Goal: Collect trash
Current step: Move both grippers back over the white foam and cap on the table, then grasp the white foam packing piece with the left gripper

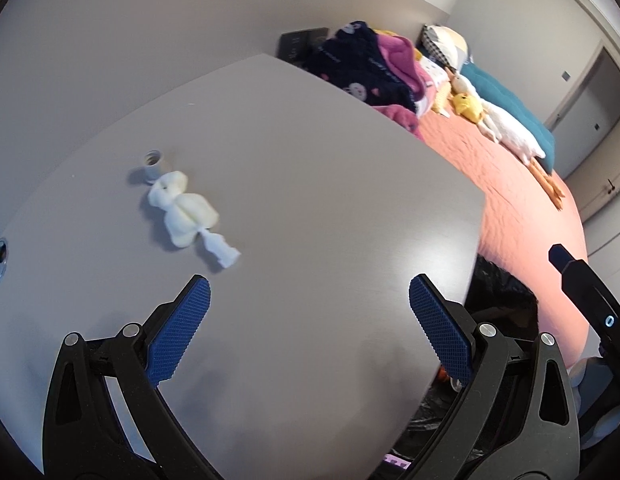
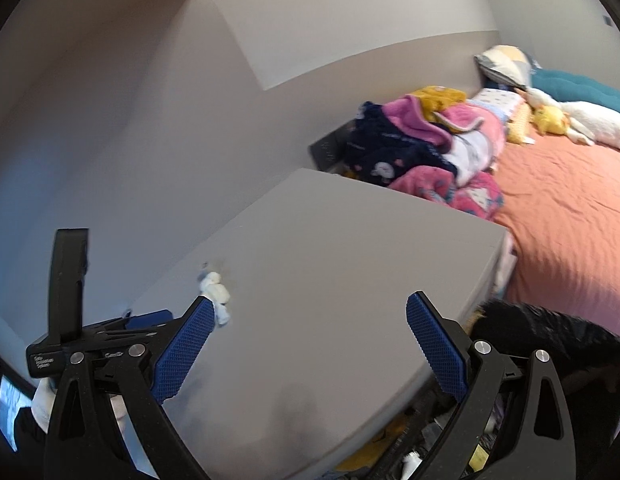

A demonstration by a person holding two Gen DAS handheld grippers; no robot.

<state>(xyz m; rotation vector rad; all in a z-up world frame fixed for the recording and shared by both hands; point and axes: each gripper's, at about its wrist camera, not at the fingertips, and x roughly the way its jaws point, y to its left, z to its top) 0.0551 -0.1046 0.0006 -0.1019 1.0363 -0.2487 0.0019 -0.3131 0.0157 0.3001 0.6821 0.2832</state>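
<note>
Item one: crumpled white tissue wad [image 1: 187,216], twisted into a lumpy strand with a thin tail at its near end. It lies on the grey tabletop [image 1: 310,200], left of centre and ahead of my left gripper [image 1: 310,308], apart from it. From my right wrist view the same wad sits behind my left pad, partly hidden.

Item two: small grey threaded cap or socket [image 1: 153,164], upright at the wad's far end, touching or just beside it; I cannot tell which.

Item three: black bin bag [image 2: 550,344], mouth open below the table's right edge, beside the orange bedspread [image 2: 570,220].

State of fingers: my left gripper stands wide, blue pads spread, nothing between them. My right gripper [image 2: 310,320] is likewise wide and empty, over the near part of the table.

Handling, by my reckoning: the tissue looks very light and soft; it should crush under the pads without resistance and will not slip on the textured rubber. It is not fragile. The thick middle bulge is the best hold, pads closing across the strand's width; the thin tail may tear or pull loose. A light wad can skid across the smooth top if nudged, so I would come down over it rather than sweep in sideways. The cap looks hard and likely to roll.
</note>
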